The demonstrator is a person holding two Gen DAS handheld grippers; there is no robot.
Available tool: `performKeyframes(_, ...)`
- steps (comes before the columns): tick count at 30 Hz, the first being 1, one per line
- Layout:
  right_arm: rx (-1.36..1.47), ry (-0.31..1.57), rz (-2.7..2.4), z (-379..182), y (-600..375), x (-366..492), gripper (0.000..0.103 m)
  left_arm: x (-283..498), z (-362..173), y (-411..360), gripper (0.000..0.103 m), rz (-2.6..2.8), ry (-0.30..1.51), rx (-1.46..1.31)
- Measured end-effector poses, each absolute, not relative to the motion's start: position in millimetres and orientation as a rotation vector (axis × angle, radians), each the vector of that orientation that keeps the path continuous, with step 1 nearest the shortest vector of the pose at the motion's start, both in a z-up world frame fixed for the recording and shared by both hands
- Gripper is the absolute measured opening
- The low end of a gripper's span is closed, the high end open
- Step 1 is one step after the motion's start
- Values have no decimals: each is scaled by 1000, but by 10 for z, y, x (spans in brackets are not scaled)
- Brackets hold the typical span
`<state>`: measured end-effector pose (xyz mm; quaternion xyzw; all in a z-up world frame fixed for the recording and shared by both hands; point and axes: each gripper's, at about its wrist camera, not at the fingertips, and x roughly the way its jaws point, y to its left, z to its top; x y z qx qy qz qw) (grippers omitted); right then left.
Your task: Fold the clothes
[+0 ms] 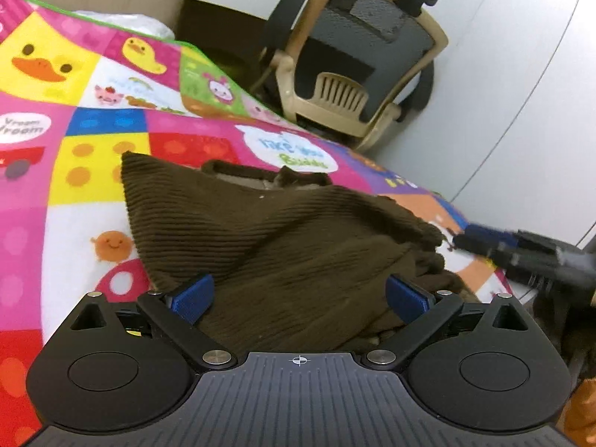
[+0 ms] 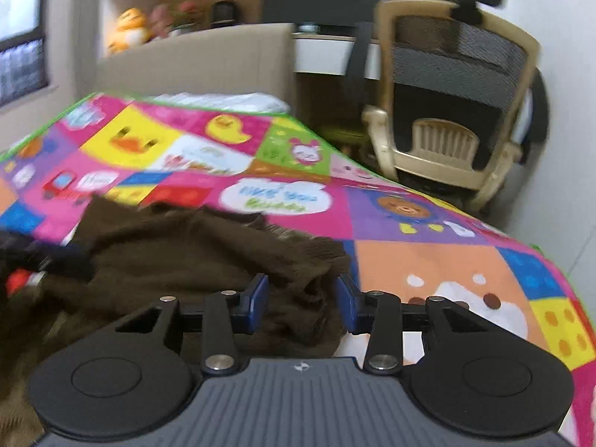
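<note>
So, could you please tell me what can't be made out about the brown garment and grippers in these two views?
- Garment, left wrist view: its near edge is hidden under the left gripper.
- Garment type: bunched, unclear.
- Right gripper, right wrist view: motion blur hides whether the pads press the fabric.
- Shelf items: blurred.

The right-wrist view is motion-blurred; the brown sweater [image 2: 193,260] runs off its left edge, shelf toys [image 2: 128,31] indistinct.

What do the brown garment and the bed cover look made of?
Brown garment: soft ribbed knit, likely a sweater; fine parallel ridges, matte, limp folds. Bed cover: smooth printed fabric with cartoon patches, matte; fibre unclear.
</note>
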<state>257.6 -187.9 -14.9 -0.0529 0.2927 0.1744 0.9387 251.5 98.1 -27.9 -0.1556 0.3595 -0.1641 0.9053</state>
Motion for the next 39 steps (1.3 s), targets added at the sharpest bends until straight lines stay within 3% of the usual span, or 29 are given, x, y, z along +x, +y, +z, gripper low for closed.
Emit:
performKeyframes(4, -66, 664, 356, -328, -1877, 2893, 42, 2430, -143, 911, 101, -339, 702, -252)
performKeyframes(5, -63, 678, 355, -383, -1872, 2945, 36, 2388, -95, 866, 101, -348, 684, -221)
performKeyframes(7, 12, 645, 398, -171, -1919, 2848, 12, 2277, 13, 732, 101, -372, 638, -131)
performKeyframes(8, 51, 627, 420, -58, -1944, 2795, 9, 2208, 64, 645, 101, -379, 609, -72)
performKeyframes(16, 278, 525, 665, 803, -1958, 2302, 3, 1753, 259, -121, 101, -357, 277, 351)
performKeyframes(23, 230, 499, 750, 1024, -1745, 2056, 3, 1630, 201, -554, 101, -317, 98, 539)
performKeyframes(26, 138, 473, 673, 1007, -1740, 2106, 7, 1676, 155, -603, 101, -334, 117, 581)
performKeyframes(27, 93, 469, 622, 930, -1767, 2143, 9, 1699, 134, -597, 101, -346, 141, 581)
performKeyframes(29, 2, 461, 518, 763, -1828, 2218, 26, 1705, 96, -519, 101, -367, 189, 556)
performKeyframes(39, 164, 777, 417, -412, -2072, 2791, 29, 1742, -46, -223, 101, -398, 351, 430)
